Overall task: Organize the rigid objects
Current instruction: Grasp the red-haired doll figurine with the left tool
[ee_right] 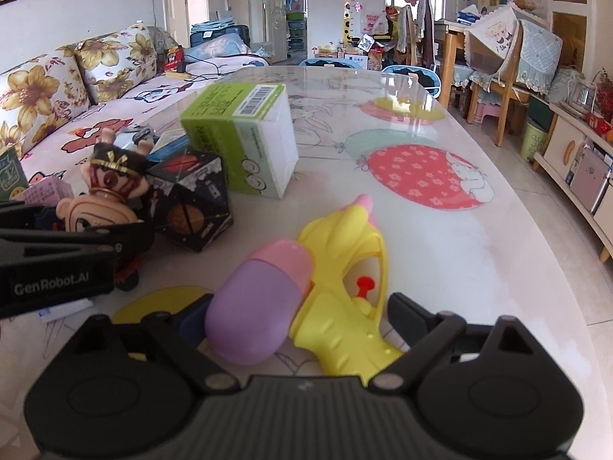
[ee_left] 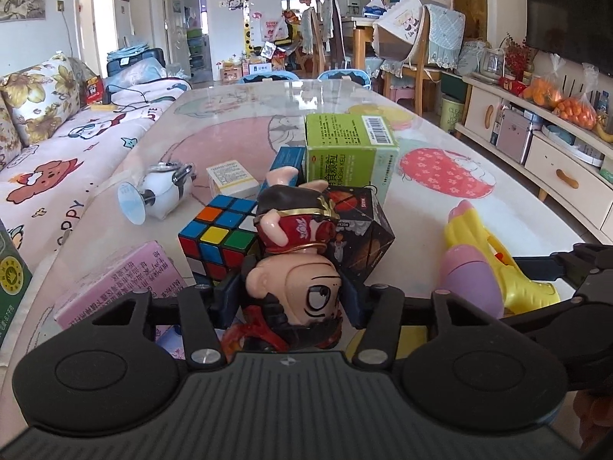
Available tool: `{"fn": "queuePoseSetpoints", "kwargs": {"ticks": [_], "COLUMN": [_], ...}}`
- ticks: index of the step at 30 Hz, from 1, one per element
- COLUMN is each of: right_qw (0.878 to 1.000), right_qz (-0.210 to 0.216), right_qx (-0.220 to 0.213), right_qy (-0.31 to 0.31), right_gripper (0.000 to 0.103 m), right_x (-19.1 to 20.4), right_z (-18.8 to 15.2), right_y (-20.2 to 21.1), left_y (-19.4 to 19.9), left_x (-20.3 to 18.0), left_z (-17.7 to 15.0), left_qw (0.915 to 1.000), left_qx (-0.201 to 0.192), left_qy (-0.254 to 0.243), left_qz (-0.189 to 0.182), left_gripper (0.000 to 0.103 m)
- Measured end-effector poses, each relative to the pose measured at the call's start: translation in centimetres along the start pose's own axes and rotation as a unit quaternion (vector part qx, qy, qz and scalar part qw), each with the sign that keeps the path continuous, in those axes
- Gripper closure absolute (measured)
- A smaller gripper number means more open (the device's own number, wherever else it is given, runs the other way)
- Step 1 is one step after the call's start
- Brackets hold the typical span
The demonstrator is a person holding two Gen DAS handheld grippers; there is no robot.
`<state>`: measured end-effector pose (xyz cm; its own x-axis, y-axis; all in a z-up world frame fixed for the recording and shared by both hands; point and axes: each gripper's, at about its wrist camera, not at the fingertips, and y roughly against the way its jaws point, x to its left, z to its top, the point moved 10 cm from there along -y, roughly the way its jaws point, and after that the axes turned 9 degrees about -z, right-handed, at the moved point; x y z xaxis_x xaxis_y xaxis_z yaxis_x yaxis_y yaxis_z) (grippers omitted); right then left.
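Note:
My left gripper [ee_left: 293, 299] is shut on the head of a cartoon figurine [ee_left: 297, 264] that hangs upside down in front of a Rubik's cube [ee_left: 218, 239] and a black space-print cube [ee_left: 362, 230]. The figurine also shows in the right wrist view [ee_right: 103, 199]. My right gripper [ee_right: 302, 326] is open around a yellow toy water gun [ee_right: 345, 268] with a pink and purple tank [ee_right: 256, 303] that lies on the table; its jaws stand on either side of the gun without pressing on it. The gun also shows at the right of the left wrist view [ee_left: 490, 264].
A green medicine box [ee_left: 348, 149], a small white box [ee_left: 231, 184], a blue box [ee_left: 287, 163], a pink box [ee_left: 118, 283] and a white alarm clock [ee_left: 161, 191] lie on the glossy cartoon-print table [ee_right: 440, 249]. A sofa [ee_left: 49, 145] runs along the left edge.

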<state>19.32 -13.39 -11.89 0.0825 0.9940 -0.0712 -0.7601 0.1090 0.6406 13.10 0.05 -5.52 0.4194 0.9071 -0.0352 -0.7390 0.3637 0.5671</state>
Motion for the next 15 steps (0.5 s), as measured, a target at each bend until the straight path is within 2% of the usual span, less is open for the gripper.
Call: {"fn": "queuePoseSetpoints", "kwargs": {"ticks": [15], "right_qw": [1.0], "right_qz": [-0.004], "right_qx": [-0.02], "right_qy": [0.002], "right_gripper": [0.014], "right_x": [0.9], "right_z": [-0.1], "right_y": [1.0], "left_y": [2.5], "left_x": [0.2], "left_z": [-0.7], "left_qw": [0.9999], "left_qx": [-0.003], "left_qy": [0.007], "left_qz": [-0.011], "left_gripper": [0.038]}}
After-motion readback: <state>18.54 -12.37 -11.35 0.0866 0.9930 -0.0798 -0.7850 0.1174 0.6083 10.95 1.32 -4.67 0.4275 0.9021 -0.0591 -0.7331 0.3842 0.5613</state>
